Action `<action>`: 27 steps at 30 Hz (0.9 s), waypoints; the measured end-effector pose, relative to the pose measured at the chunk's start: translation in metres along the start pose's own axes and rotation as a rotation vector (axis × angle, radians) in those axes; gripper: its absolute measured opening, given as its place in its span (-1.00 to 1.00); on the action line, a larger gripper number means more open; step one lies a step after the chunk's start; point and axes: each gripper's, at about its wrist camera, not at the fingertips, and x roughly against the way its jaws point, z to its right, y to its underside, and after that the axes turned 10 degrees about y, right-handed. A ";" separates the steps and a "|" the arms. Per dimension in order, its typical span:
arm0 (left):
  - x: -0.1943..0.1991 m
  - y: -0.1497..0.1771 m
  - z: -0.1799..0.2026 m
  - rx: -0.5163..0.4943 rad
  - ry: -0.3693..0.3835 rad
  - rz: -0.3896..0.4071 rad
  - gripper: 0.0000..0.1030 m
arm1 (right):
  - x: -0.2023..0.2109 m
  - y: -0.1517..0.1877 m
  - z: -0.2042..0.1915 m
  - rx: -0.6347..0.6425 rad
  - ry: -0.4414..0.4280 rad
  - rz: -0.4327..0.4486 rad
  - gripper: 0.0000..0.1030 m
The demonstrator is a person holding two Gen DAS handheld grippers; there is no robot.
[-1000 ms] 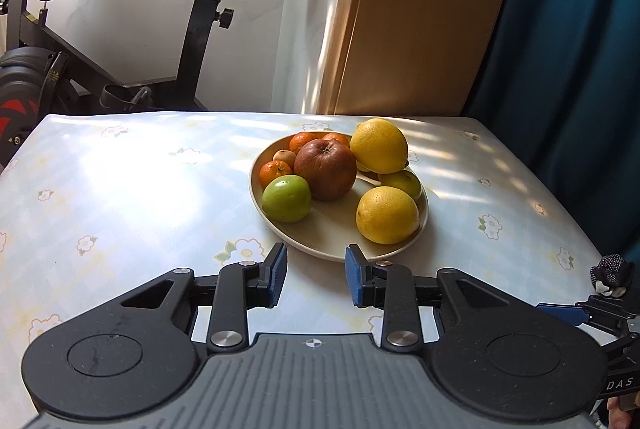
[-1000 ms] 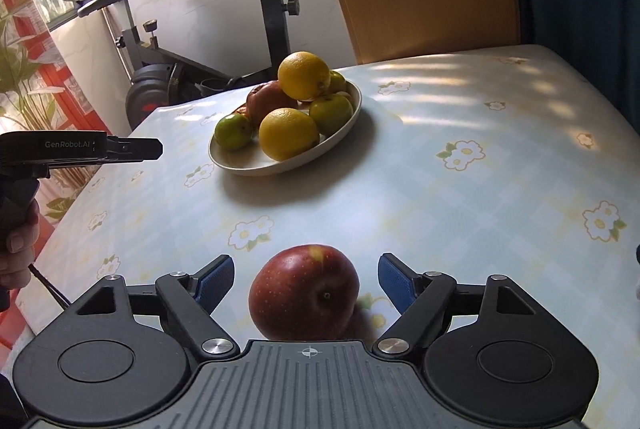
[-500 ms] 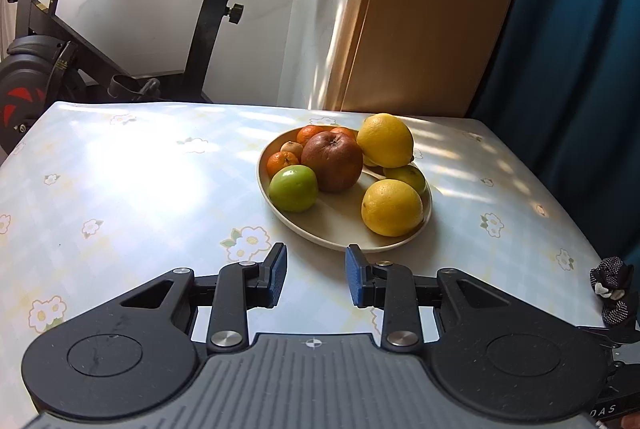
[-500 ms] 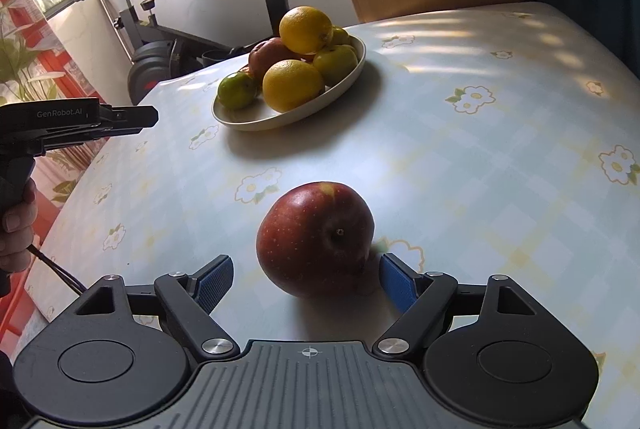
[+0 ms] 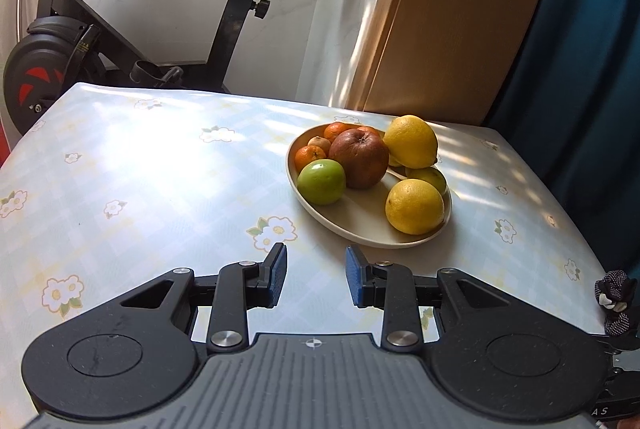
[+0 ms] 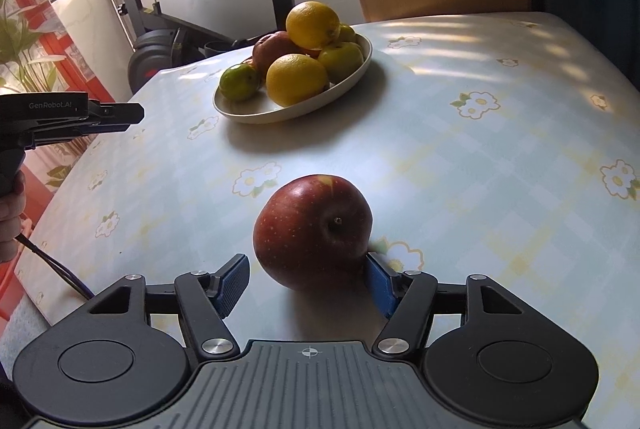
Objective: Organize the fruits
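A beige plate [image 5: 362, 225] holds a dark red apple [image 5: 360, 157], a green apple [image 5: 321, 181], two large yellow citrus [image 5: 414, 205], and small oranges [image 5: 310, 157]. It also shows in the right wrist view [image 6: 256, 111]. My left gripper [image 5: 316, 273] is open and empty, hovering short of the plate's near rim. A loose red apple [image 6: 314, 231] lies on the table between the fingers of my right gripper [image 6: 310, 283]. The right gripper is open; its right pad [image 6: 378, 283] touches the apple and its left pad stands apart.
The table [image 5: 140, 169] has a pale floral cloth. An exercise bike [image 5: 80, 41] stands behind its far left edge. A wooden panel [image 5: 452, 17] and a blue curtain [image 5: 592, 49] are at the back right. The left gripper's body [image 6: 72, 113] shows in the right wrist view.
The right gripper has moved forward around the loose red apple, and its fingers have narrowed. The left gripper has drifted left and back, so the plate sits further right.
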 end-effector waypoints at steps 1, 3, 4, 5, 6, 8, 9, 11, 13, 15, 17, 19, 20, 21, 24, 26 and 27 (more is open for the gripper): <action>0.000 0.000 0.000 0.000 0.001 0.001 -0.35 | 0.000 -0.001 0.000 0.006 0.000 0.004 0.06; 0.001 0.000 0.001 -0.001 0.006 0.001 -0.35 | -0.002 -0.005 -0.003 0.025 0.001 -0.004 0.06; 0.000 0.000 0.002 -0.001 0.010 -0.001 -0.35 | -0.003 -0.006 -0.004 0.033 0.000 -0.005 0.06; 0.000 0.001 0.002 0.001 0.014 -0.004 -0.35 | -0.003 -0.007 -0.006 0.042 0.001 -0.004 0.06; -0.001 0.001 0.003 0.002 0.020 -0.007 -0.35 | -0.004 -0.009 -0.009 0.057 0.004 -0.003 0.06; -0.001 0.002 0.004 0.000 0.032 -0.015 -0.35 | -0.005 -0.012 -0.016 0.092 0.007 0.001 0.06; -0.002 0.003 0.006 -0.008 0.035 -0.020 -0.34 | -0.005 -0.013 -0.019 0.110 0.008 0.004 0.06; -0.003 0.005 0.010 -0.030 0.051 -0.031 -0.35 | -0.005 -0.015 -0.024 0.133 0.005 0.006 0.06; -0.004 0.006 0.014 -0.039 0.067 -0.038 -0.34 | -0.005 -0.018 -0.028 0.155 0.002 0.010 0.06; -0.005 0.007 0.016 -0.036 0.092 -0.047 -0.35 | -0.004 -0.020 -0.033 0.179 0.003 0.016 0.07; -0.006 0.008 0.016 -0.025 0.114 -0.055 -0.35 | -0.003 -0.021 -0.036 0.197 0.002 0.021 0.08; -0.007 0.010 0.015 -0.009 0.136 -0.067 -0.35 | -0.001 -0.021 -0.039 0.205 -0.001 0.023 0.08; -0.008 0.010 0.015 -0.004 0.143 -0.070 -0.35 | 0.000 -0.021 -0.039 0.209 -0.003 0.024 0.08; -0.008 0.011 0.015 0.000 0.154 -0.076 -0.35 | 0.001 -0.021 -0.041 0.215 -0.004 0.027 0.08; -0.010 0.012 0.018 -0.009 0.169 -0.088 -0.35 | 0.004 -0.020 -0.045 0.237 -0.009 0.034 0.07; -0.012 0.013 0.020 -0.018 0.180 -0.094 -0.35 | 0.004 -0.019 -0.047 0.242 -0.022 0.031 0.07; -0.013 0.014 0.021 -0.019 0.187 -0.098 -0.35 | 0.003 -0.019 -0.048 0.243 -0.029 0.027 0.07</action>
